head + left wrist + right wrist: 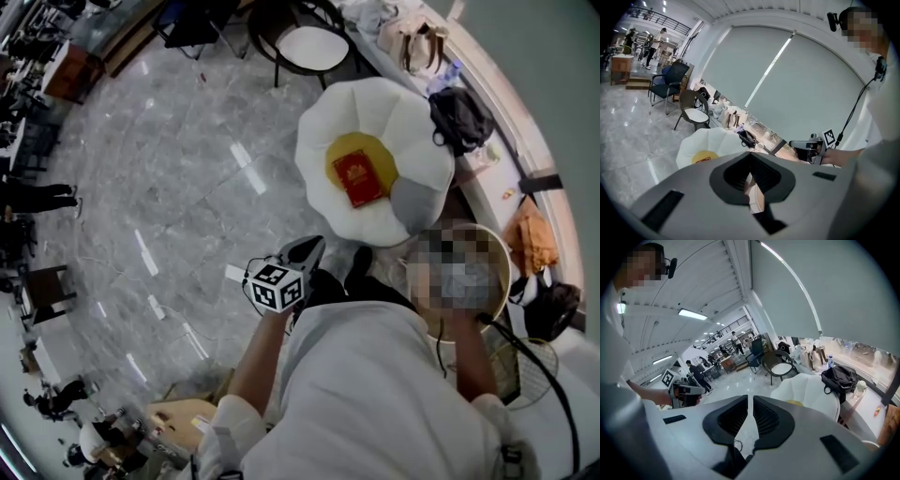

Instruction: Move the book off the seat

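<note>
Head view looks down on the book [360, 178], red, lying flat on the yellow middle of the white flower-shaped seat [328, 141]. Nothing touches the book. A grey cushion [418, 202] sits at the seat's near right edge, and a black bag [459, 117] lies just beside its far right edge. A chair [309, 45] stands beyond the seat on the marble floor [187, 169].

Left gripper view shows the left gripper [750, 177] with its jaws pressed together and nothing between them. It is held over the floor on the person's side of the seat, apart from it. The book shows there only as a red sliver on the yellow patch.

Right gripper view shows the right gripper [750, 416] with its jaws all but closed, only a thin slit between the pads, and nothing in it. It too is short of the seat. From this view the yellow middle just shows over the gripper's body, and I cannot make out the book.
</note>
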`<state>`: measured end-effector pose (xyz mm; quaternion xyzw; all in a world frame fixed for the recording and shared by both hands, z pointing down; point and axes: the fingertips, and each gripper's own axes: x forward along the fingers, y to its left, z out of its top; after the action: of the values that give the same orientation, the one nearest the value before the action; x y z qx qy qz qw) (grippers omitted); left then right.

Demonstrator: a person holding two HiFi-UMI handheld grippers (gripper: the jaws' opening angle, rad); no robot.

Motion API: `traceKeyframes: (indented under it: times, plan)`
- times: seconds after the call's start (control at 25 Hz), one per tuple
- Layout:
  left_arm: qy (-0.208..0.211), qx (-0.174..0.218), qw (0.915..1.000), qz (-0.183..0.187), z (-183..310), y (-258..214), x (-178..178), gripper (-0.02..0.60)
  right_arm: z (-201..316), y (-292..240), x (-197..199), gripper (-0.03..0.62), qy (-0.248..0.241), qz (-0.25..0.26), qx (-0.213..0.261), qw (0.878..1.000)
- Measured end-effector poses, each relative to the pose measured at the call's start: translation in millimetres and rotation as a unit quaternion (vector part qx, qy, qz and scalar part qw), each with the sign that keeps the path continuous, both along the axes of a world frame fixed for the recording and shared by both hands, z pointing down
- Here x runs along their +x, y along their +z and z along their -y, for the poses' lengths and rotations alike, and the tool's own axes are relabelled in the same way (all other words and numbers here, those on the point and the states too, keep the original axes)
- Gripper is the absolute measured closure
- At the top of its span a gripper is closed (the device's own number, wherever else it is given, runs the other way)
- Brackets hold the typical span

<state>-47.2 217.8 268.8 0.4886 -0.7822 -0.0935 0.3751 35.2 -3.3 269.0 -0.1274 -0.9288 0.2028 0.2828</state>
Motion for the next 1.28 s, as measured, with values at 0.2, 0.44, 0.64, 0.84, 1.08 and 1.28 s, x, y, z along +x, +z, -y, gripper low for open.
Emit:
traceKeyframes:
  times: [0.2,0.44,0.64,0.84,1.08,1.28]
  plan:
    - [-0.005,-0.012,0.9997,-0.018,14,19,-5,0.580,11,20,-7,0.537,-0.002,-0.008,-0.009,1.000]
    - [0.012,-0.021,0.9994,-0.026,31,40,-22,0.580,17,44,-22,0.537,0.001,-0.027,-0.009,1.000]
    - [0.020,-0.026,0.9985,-0.043,41,69,-43,0.580,17,67,-41,0.537,0.012,-0.041,-0.006,0.999]
    - [0.025,-0.034,0.9974,-0.058,45,114,-68,0.580,12,104,-64,0.537,0.024,-0.058,-0.008,0.998]
    - [0.024,-0.046,0.9954,-0.080,48,181,-93,0.580,1,169,-92,0.536,0.019,-0.093,-0.013,0.995]
    - [0.025,-0.057,0.9933,-0.098,50,242,-113,0.578,-8,227,-123,0.536,0.014,-0.113,-0.025,0.993]
